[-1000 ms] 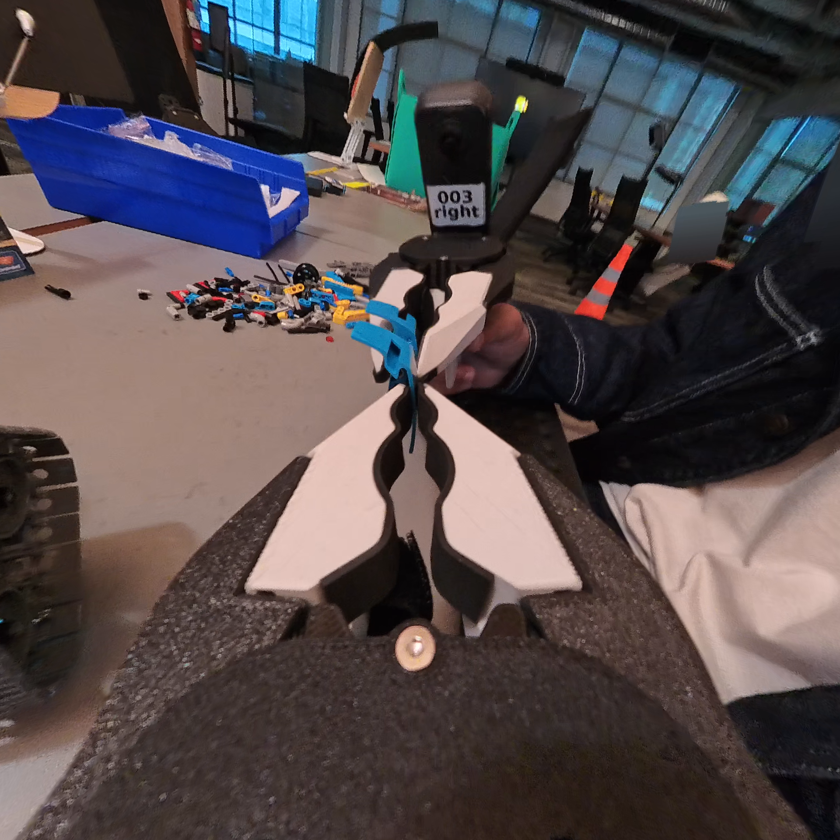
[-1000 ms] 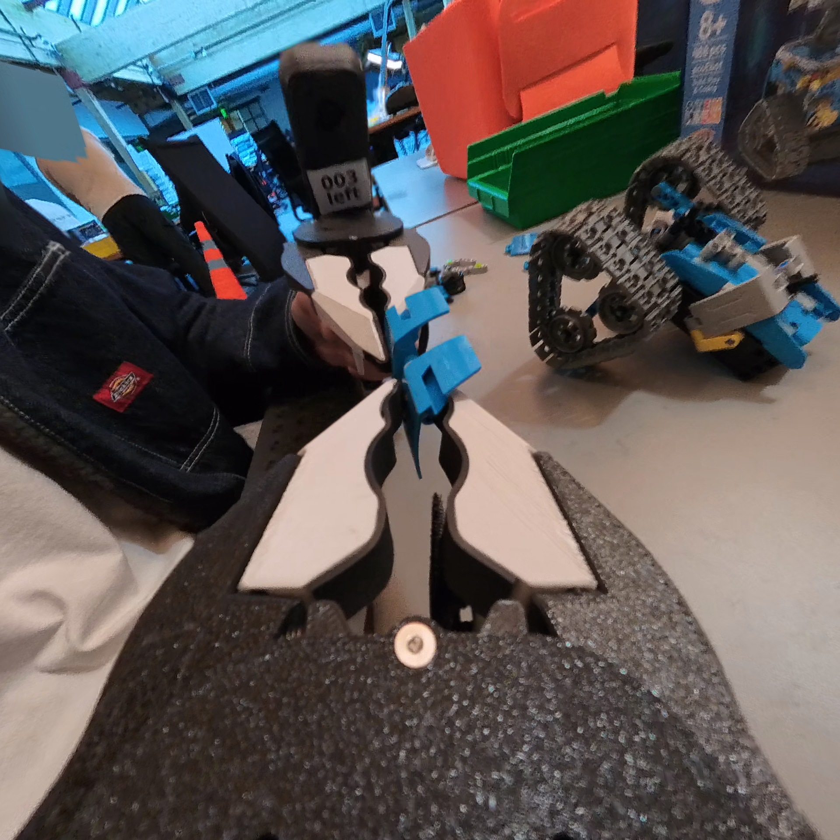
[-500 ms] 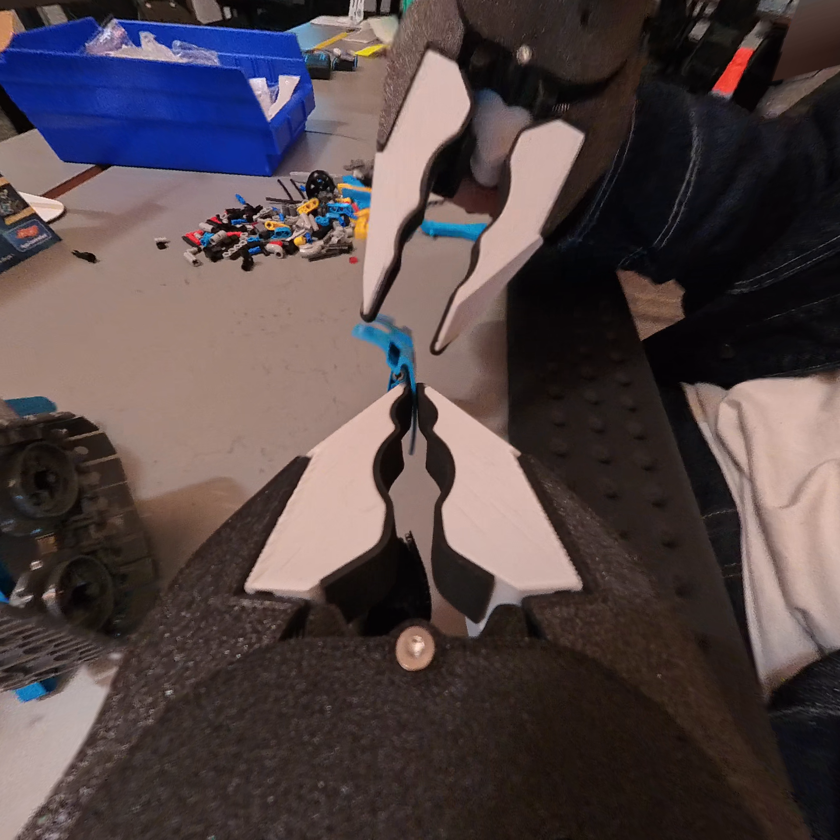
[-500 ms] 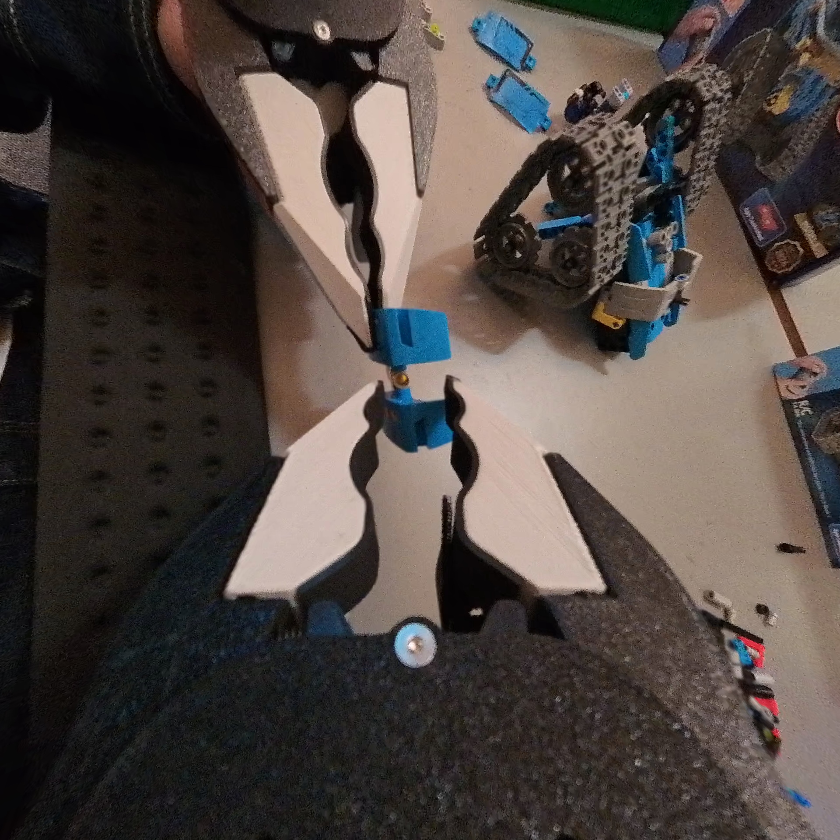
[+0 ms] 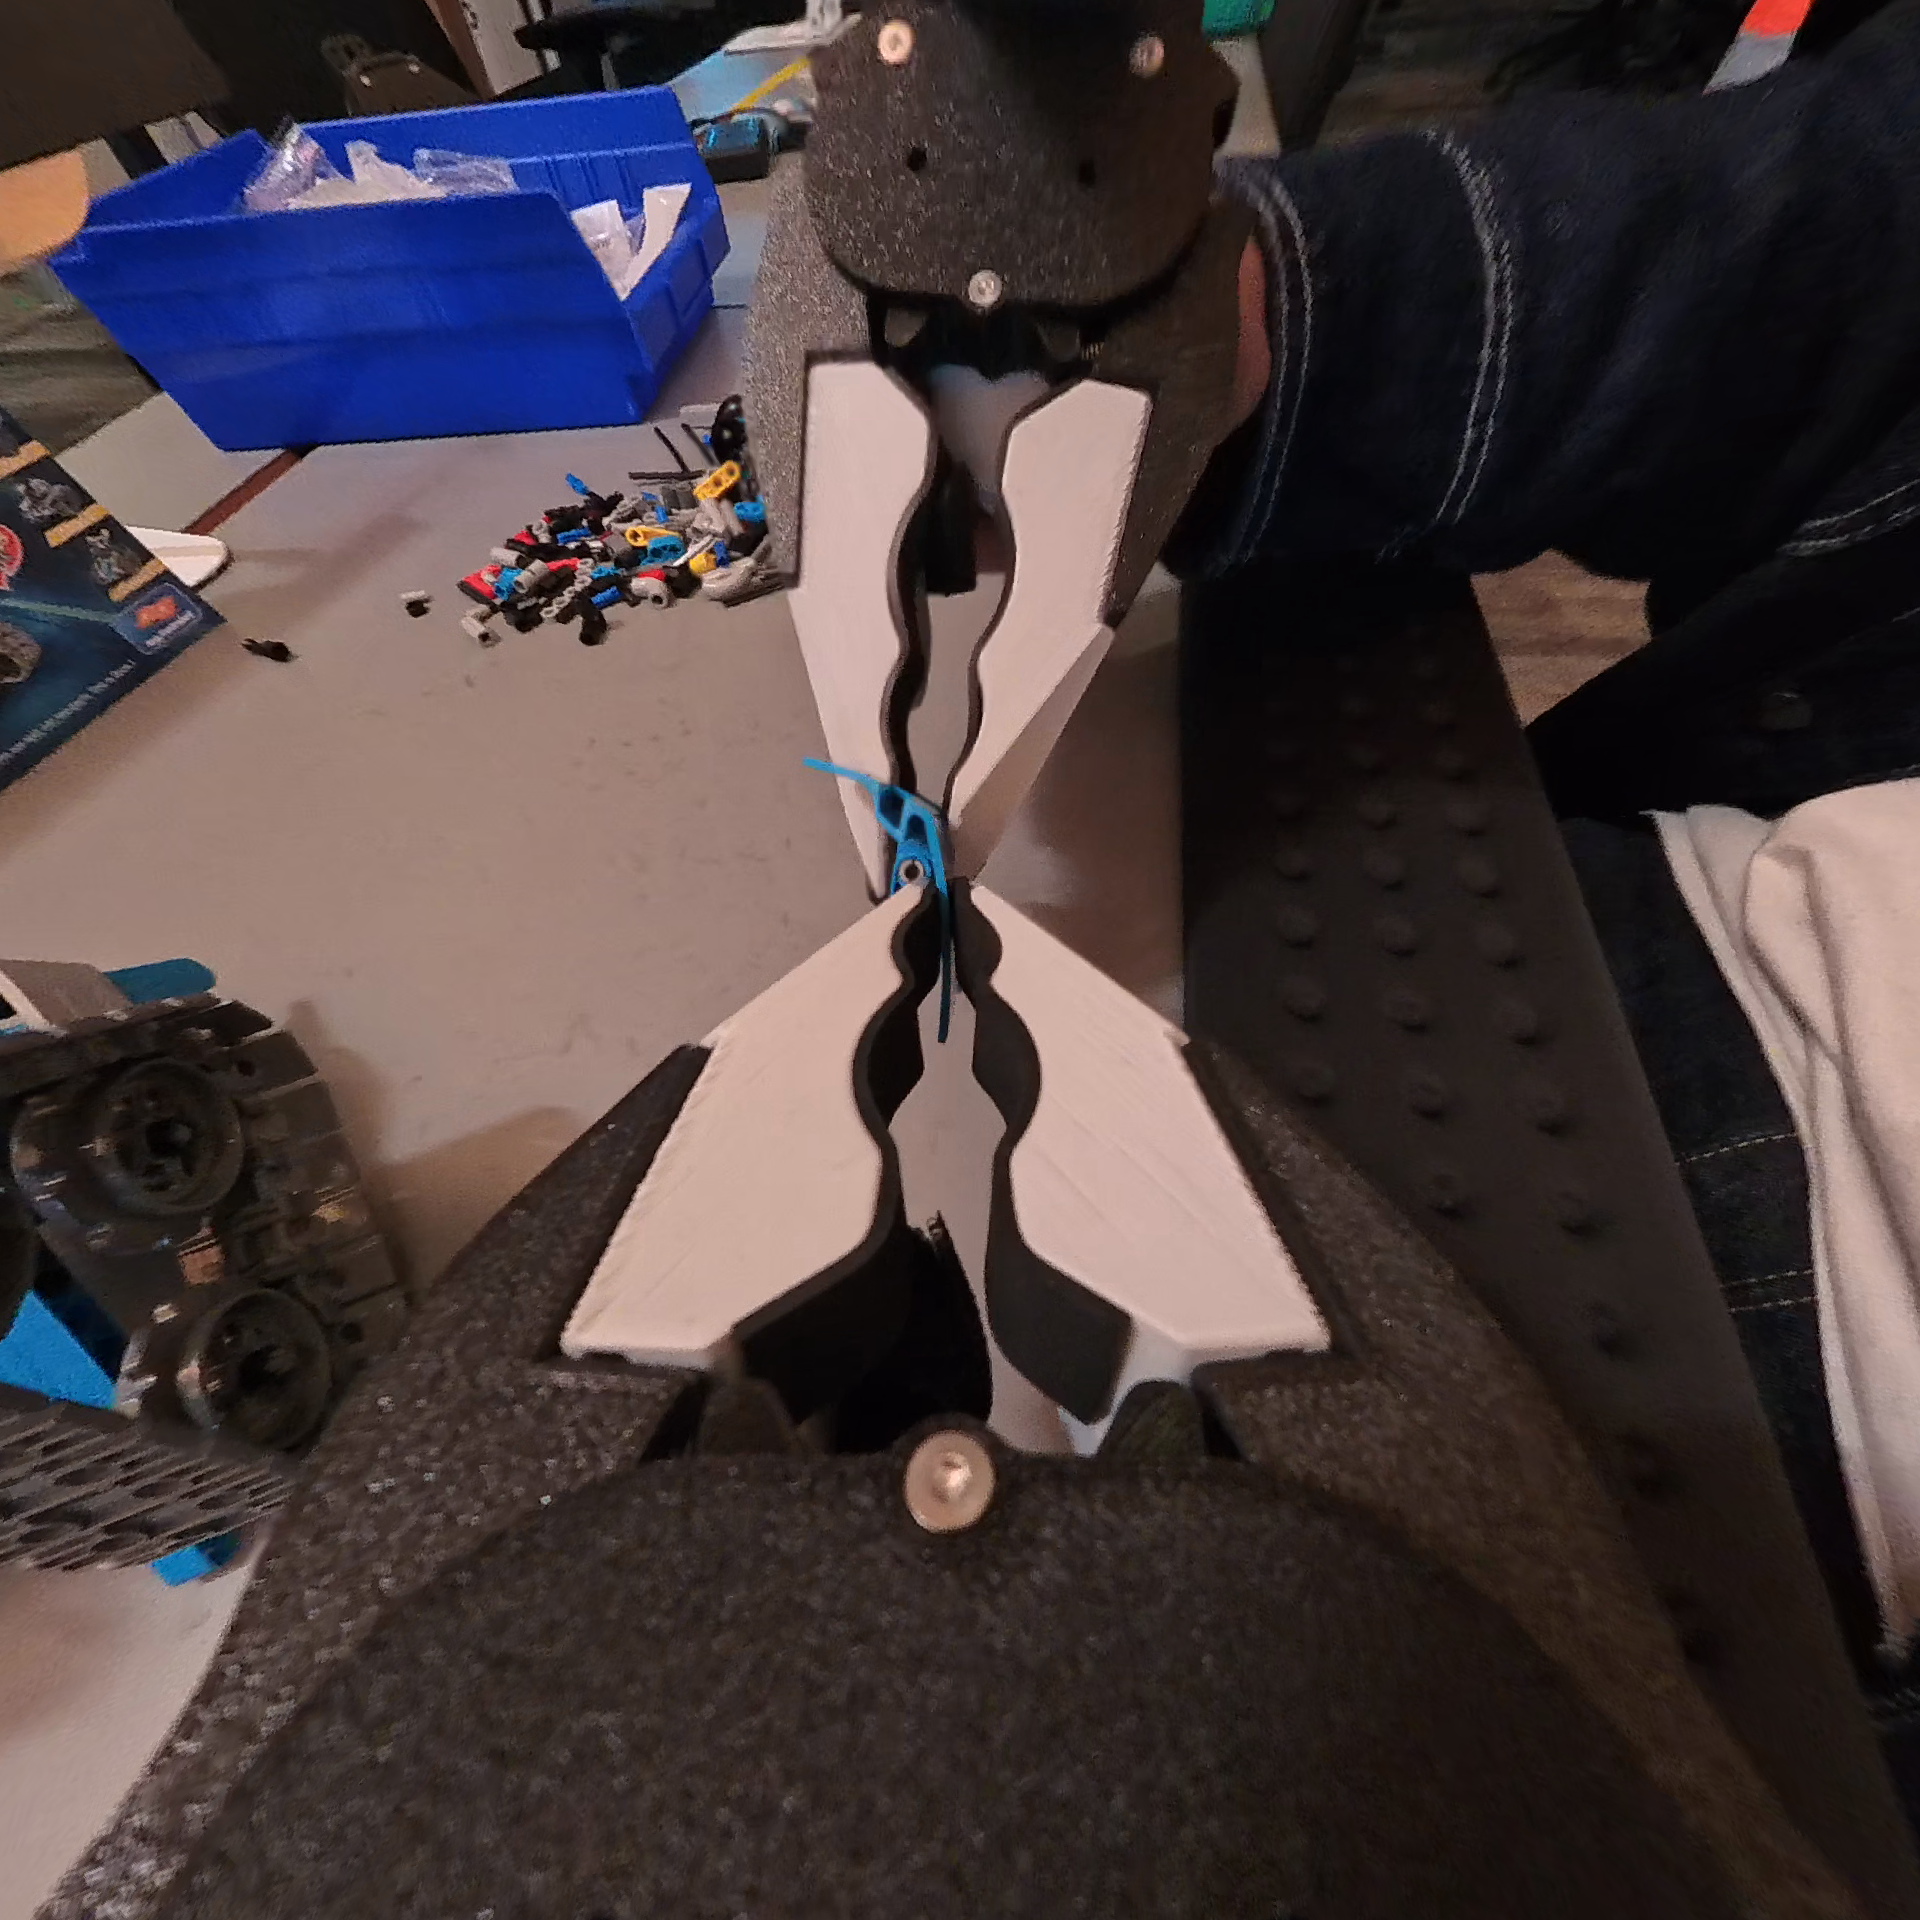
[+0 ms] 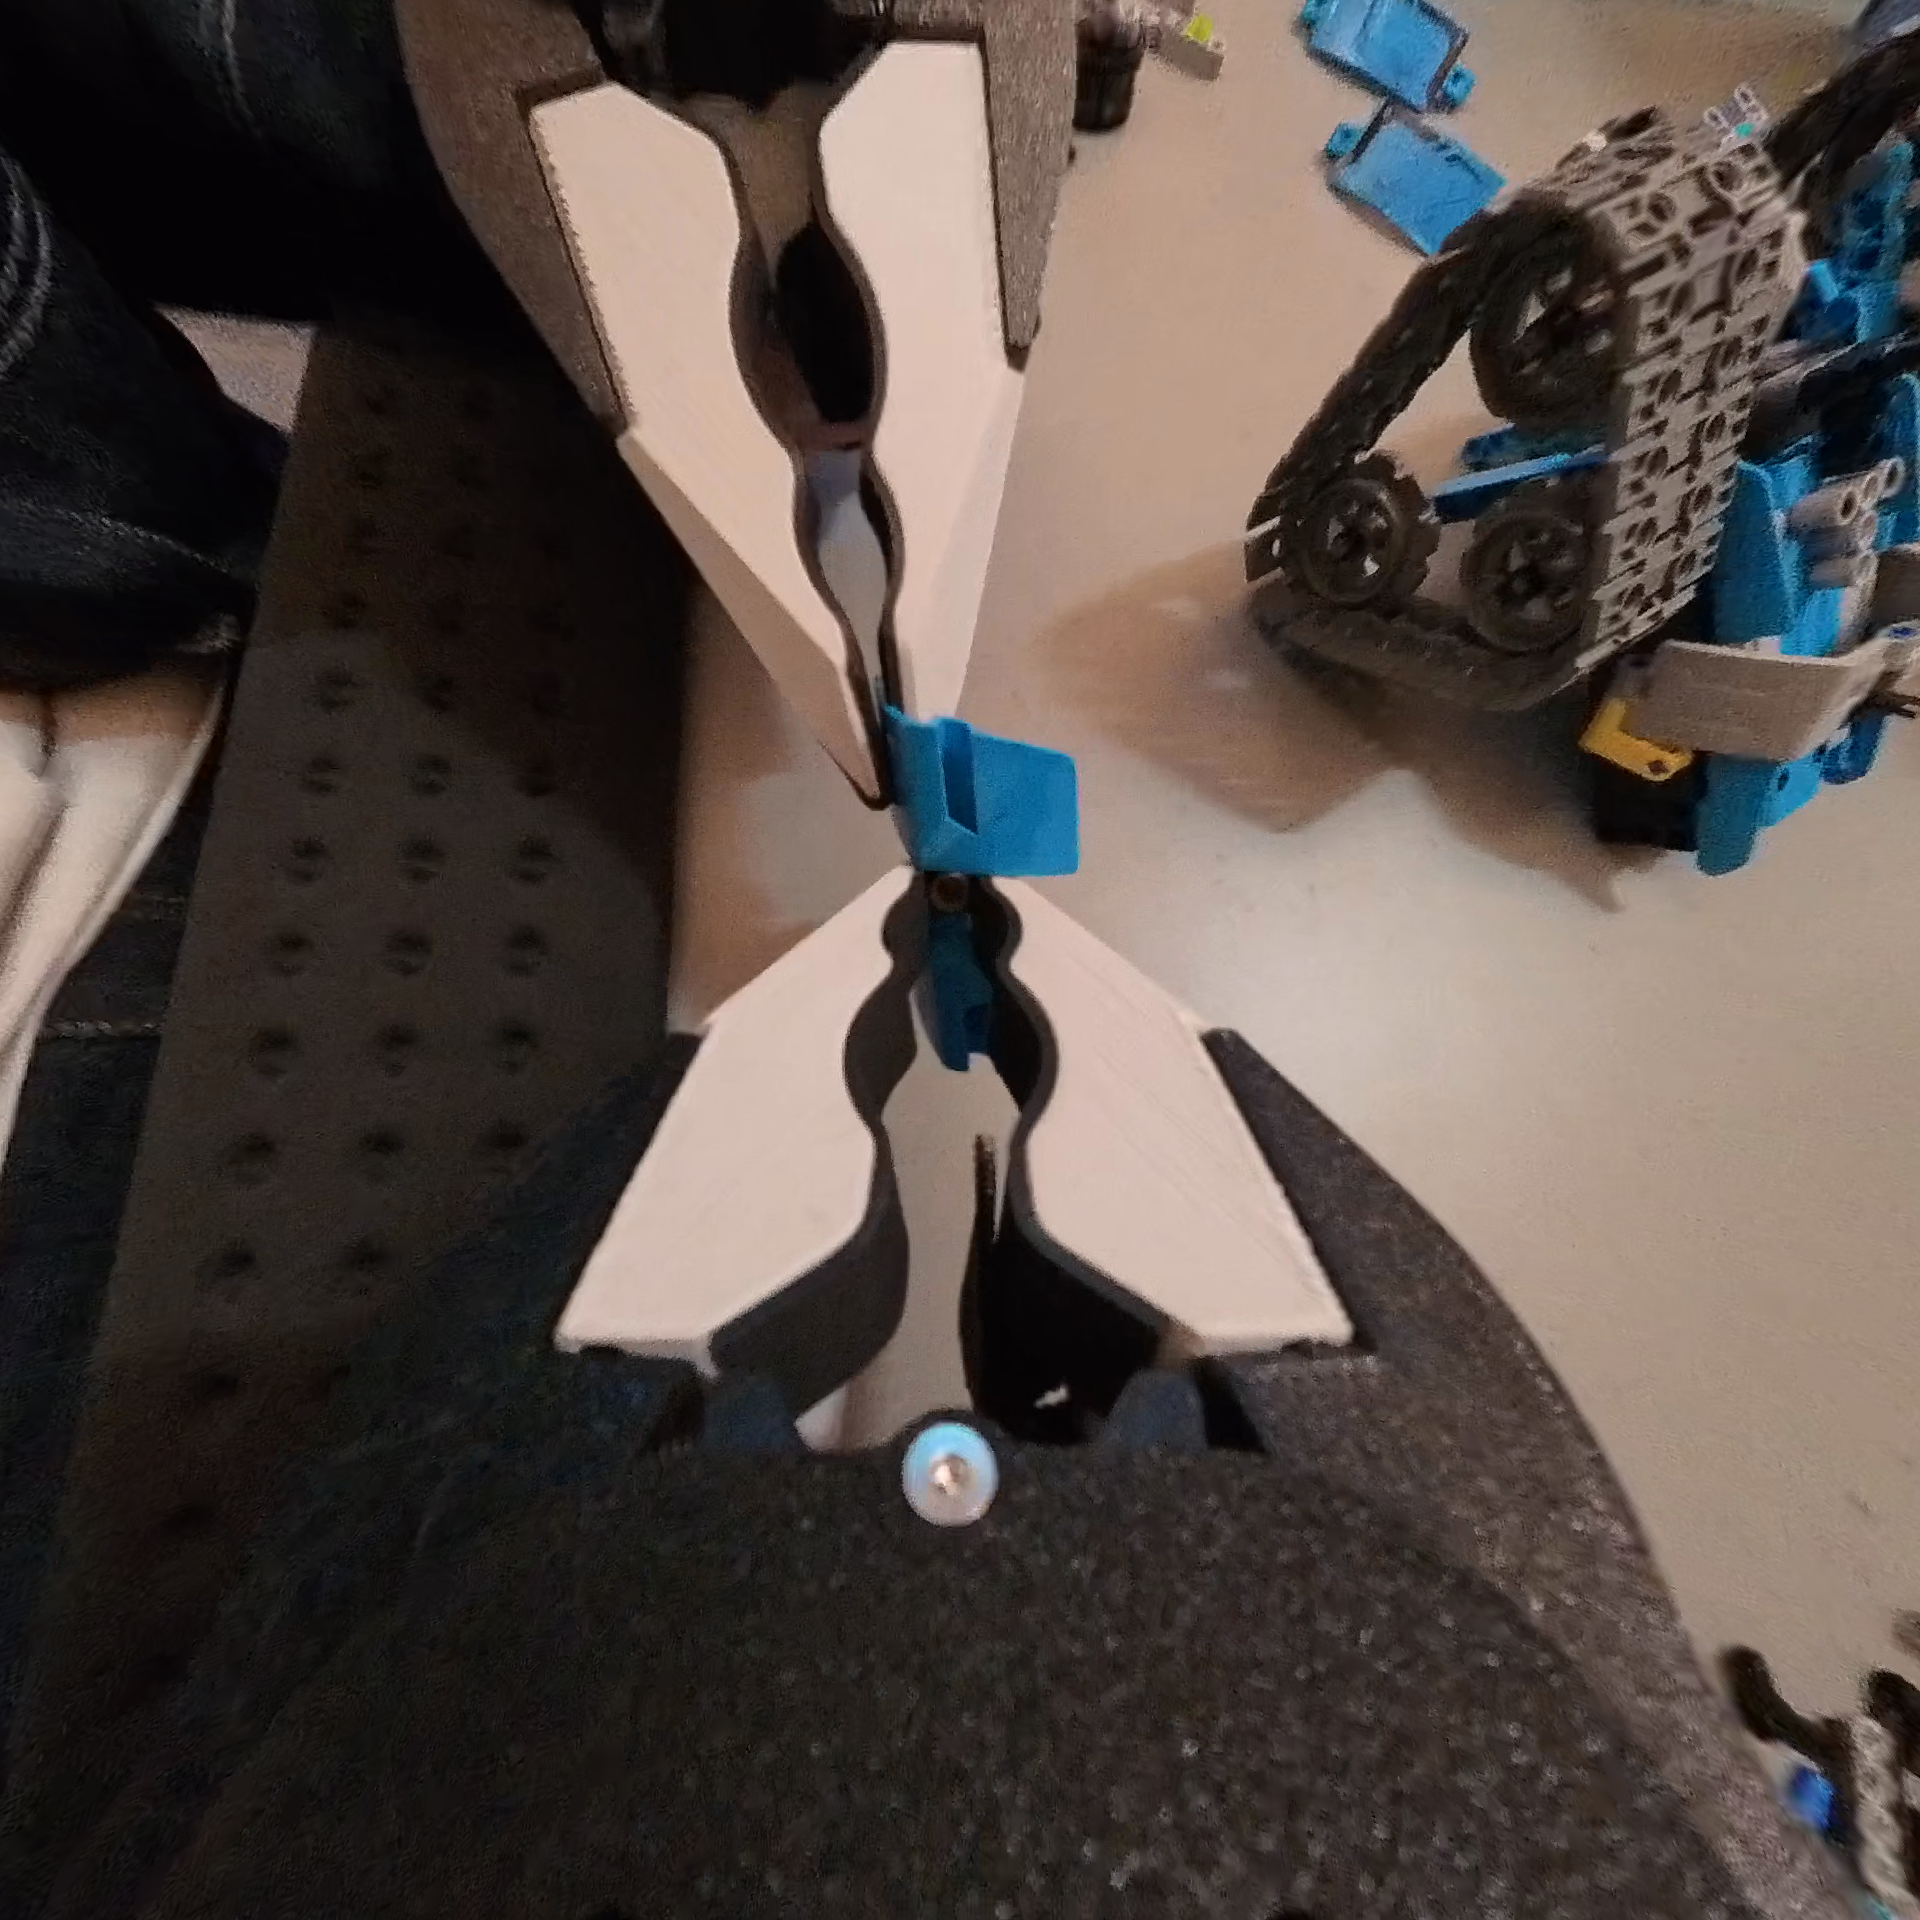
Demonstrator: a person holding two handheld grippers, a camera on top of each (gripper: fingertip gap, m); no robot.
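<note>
Two sets of tongs are held tip to tip above the table. The left tongs are clamped on a thin blue plastic panel; the right tongs are clamped on a second blue piece, likely so both can be lined up for joining. A tracked toy vehicle is parked well apart; loose bricks and a blue bin are kept farther back.
</note>
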